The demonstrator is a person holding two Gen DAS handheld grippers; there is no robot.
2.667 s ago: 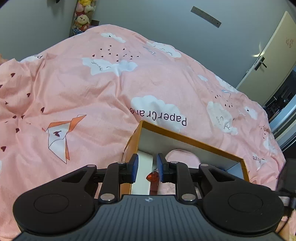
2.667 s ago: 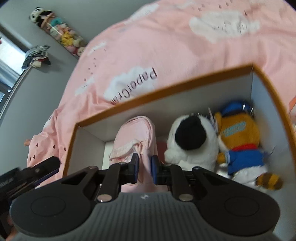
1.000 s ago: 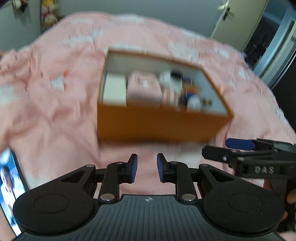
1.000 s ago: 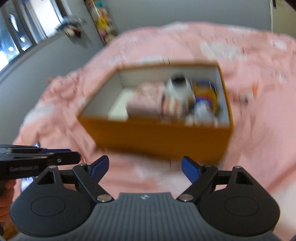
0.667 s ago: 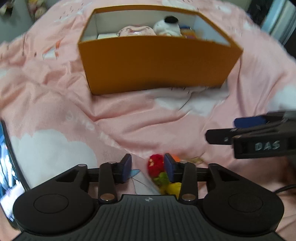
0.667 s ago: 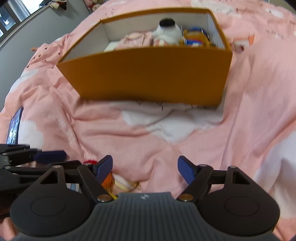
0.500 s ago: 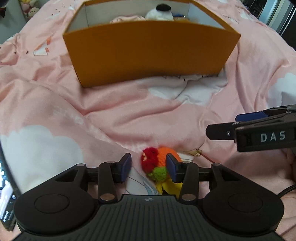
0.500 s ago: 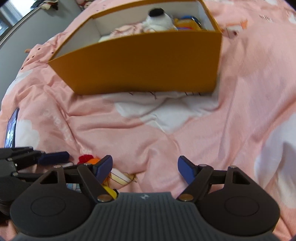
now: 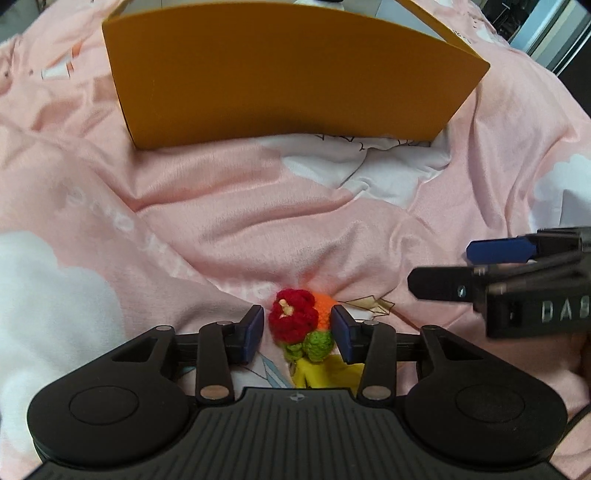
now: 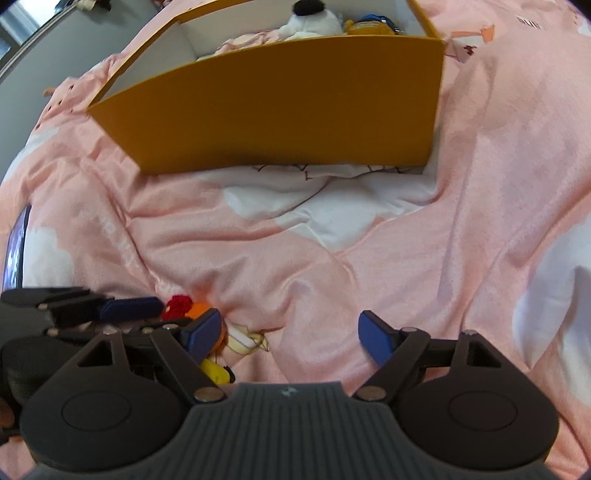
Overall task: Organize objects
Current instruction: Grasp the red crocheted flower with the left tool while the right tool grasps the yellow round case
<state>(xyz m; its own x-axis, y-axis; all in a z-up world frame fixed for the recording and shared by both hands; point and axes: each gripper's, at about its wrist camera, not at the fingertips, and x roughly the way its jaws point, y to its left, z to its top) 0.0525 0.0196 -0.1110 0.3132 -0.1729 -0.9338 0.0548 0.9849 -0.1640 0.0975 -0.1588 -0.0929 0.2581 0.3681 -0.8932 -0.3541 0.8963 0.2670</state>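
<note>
1. Left gripper (image 9: 297, 334) sits low over the crocheted toy (image 9: 295, 325) on the pink duvet (image 9: 221, 206). Jaws have just been opening and now stand apart, red knit head between them. The right pad looks just beside the orange part; I can't tell if it touches, but no squeeze shows.
2. Right gripper (image 10: 288, 332) is wide apart with only bare duvet between its fingers. It holds nothing.
3. Target is the orange box (image 9: 288, 70), farther up the bed and well apart from the toy. A white plush (image 10: 310, 18) and other soft things are already inside.
4. To do this grab well, I'd centre the pads on the red and orange bulk, not the green or yellow trailing bits, which look floppy.
5. Push slightly into the bedding before closing, since soft yarn will likely compress and slip.
6. Risk: pinching a duvet fold along with it.
7. Keep the right gripper out of the lift path.
</note>
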